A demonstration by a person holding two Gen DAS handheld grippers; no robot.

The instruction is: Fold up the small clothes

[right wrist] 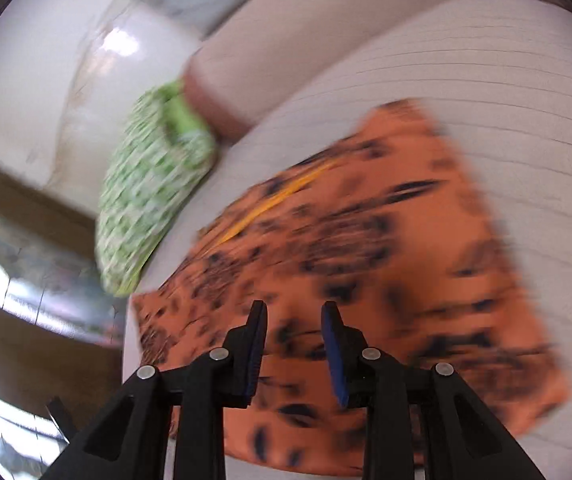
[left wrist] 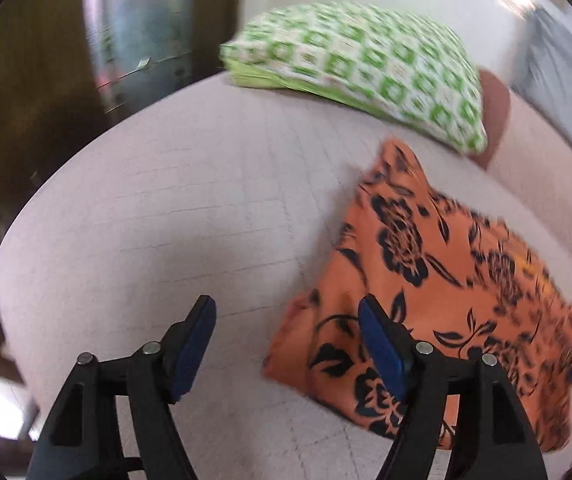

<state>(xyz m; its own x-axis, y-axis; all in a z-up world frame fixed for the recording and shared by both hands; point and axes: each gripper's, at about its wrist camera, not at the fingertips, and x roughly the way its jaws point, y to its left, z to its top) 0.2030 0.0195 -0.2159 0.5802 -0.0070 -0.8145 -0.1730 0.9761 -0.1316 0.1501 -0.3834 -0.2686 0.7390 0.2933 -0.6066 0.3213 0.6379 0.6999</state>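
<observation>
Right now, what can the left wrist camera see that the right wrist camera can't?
Only the left wrist view shows the left gripper, jaws wide apart with nothing between them, over the bare pale ribbed bedcover. Only the right wrist view shows the right gripper, jaws slightly apart, nothing gripped, above the cloth. Both show the orange cloth with black flowers, lying folded flat, and the green-and-white patterned pillow.
</observation>
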